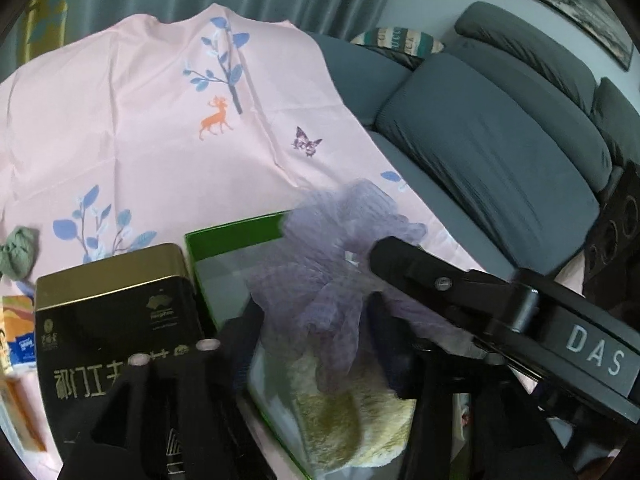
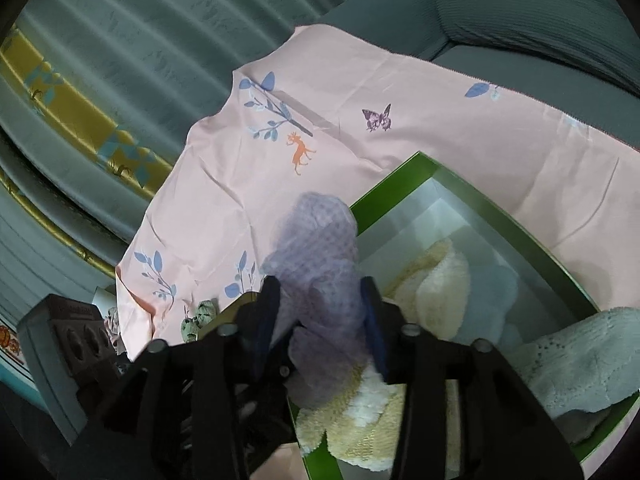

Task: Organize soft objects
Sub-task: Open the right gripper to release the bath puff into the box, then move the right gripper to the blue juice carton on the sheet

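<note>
Pinching crinkly lilac mesh pouf (image 2: pixel 320 264), right claw (image 2: pixel 322 312), left claw (image 1: pixel 316 316) parted, fluffy towel-lined green box (image 2: pixel 520 224).

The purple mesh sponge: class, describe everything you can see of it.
The purple mesh sponge is a pale lilac puff of gathered, see-through netting, crumpled and loosely bunched. The right gripper pinches it between its two fingers, over the near edge of the green box. Its lower folds hang against the yellow towel inside.

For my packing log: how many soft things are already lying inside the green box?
2: a yellow towel in the green box, a grey towel over its right rim. More may be hidden.
</note>
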The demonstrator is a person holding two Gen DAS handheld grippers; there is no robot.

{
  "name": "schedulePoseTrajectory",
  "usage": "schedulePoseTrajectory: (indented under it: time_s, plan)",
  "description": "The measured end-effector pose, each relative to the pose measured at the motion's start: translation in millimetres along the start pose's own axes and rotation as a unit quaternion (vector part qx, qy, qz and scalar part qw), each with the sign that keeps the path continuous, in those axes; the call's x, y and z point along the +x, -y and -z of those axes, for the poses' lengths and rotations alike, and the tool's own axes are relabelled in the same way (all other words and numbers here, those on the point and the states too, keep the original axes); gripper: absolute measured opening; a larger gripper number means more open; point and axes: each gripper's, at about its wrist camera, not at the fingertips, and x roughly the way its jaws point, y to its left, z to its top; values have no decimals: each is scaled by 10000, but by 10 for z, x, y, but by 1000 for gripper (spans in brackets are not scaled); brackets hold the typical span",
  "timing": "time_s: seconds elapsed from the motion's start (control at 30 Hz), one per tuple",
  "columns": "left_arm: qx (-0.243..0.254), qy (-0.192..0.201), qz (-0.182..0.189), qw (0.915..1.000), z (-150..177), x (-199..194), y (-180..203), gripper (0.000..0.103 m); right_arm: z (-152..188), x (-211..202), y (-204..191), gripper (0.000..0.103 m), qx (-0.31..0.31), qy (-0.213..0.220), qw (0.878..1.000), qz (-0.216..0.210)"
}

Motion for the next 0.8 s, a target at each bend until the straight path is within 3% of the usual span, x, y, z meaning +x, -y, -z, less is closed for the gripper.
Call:
schedulePoseTrajectory:
  time_s: [0.1,0.17,0.43,0.57,0.67,0.8]
  plan:
    - [-6,1,41,10000,-5,-69,-8,76,1,-100,-7,51,-28,122,9999,14]
    - [9,18,82,10000,1,-143,-4,82,2,-170,-6,65,-36,205,9998,31]
    - [57,219,223,9995,110,-533,6,83,55,-522,18,82,-157,585,9974,382]
    - [-5,342,287,9990,239,-770,-90,85,116,-697,-7,82,-257,748,9959,447]
    - [-88,421,265,9987,354,-950,-201,93,181,-796,-75,83,-318,836,9948,496]
    - [-221,559,215,9980,518,-1202,-398,93,300,-887,-245,85,-526,906,9932,512]
